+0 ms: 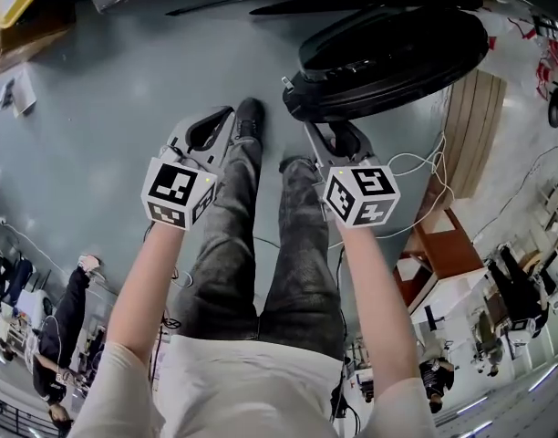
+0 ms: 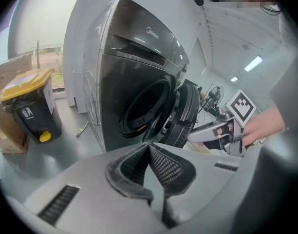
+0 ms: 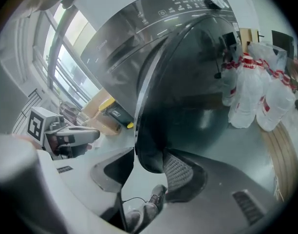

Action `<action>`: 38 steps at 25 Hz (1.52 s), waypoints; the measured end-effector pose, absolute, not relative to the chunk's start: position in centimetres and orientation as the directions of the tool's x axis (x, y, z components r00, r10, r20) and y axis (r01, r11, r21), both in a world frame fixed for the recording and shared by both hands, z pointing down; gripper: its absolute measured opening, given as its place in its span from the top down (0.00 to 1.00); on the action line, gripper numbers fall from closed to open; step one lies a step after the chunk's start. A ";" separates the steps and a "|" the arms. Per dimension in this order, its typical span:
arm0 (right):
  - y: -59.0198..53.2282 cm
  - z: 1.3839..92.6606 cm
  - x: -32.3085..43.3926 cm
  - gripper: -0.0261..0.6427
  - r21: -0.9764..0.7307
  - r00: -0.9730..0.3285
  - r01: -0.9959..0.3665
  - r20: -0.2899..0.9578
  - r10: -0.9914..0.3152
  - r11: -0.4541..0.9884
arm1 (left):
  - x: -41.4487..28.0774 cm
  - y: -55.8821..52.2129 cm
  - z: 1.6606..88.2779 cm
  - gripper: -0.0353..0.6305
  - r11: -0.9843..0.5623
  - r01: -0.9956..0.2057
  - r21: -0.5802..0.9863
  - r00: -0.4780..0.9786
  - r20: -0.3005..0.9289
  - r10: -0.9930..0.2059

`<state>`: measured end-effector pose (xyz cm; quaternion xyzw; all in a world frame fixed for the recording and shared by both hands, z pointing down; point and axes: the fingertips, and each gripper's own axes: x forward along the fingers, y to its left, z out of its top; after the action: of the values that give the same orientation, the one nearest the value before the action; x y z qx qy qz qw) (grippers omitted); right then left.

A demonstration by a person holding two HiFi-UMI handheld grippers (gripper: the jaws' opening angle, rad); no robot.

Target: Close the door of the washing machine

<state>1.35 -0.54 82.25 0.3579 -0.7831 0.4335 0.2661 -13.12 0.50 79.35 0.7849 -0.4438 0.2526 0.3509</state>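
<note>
My right gripper [image 3: 149,154] gapes wide, straddling the edge of the washing machine door [image 3: 197,96] without clamping it. My left gripper [image 2: 150,150] is pinched together, empty. The door stands ajar, mid-frame. A glancing push could slide my pads off the rim.

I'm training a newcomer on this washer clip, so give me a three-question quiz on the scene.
1. True or false: the door is shut.
2. Fill in: the left tongs are ____.
3. Which tongs are nearer the door? A left tongs, B right tongs.
Key: 1 false; 2 shut; 3 B.
</note>
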 end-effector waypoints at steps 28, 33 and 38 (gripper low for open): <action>-11.9 80.5 -7.0 0.78 -0.423 -0.602 -0.793 0.652 -0.461 0.438 | -20.3 -2.6 76.7 0.93 -0.308 -0.897 0.317 0.442 0.653 -0.615; -13.1 80.8 -7.1 0.82 -0.414 -0.554 -0.832 0.653 -0.517 0.369 | -20.4 -2.9 77.3 0.93 -0.302 -0.896 0.325 0.443 0.654 -0.613; -13.4 80.0 -8.0 0.81 -0.399 -0.528 -0.850 0.642 -0.556 0.345 | -20.8 -2.9 77.1 0.93 -0.303 -0.891 0.339 0.455 0.653 -0.606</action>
<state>-8.03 -13.42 79.97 0.4420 -0.7949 0.3632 0.2021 -20.78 -2.93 77.07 0.7803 -0.4794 0.2069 0.3443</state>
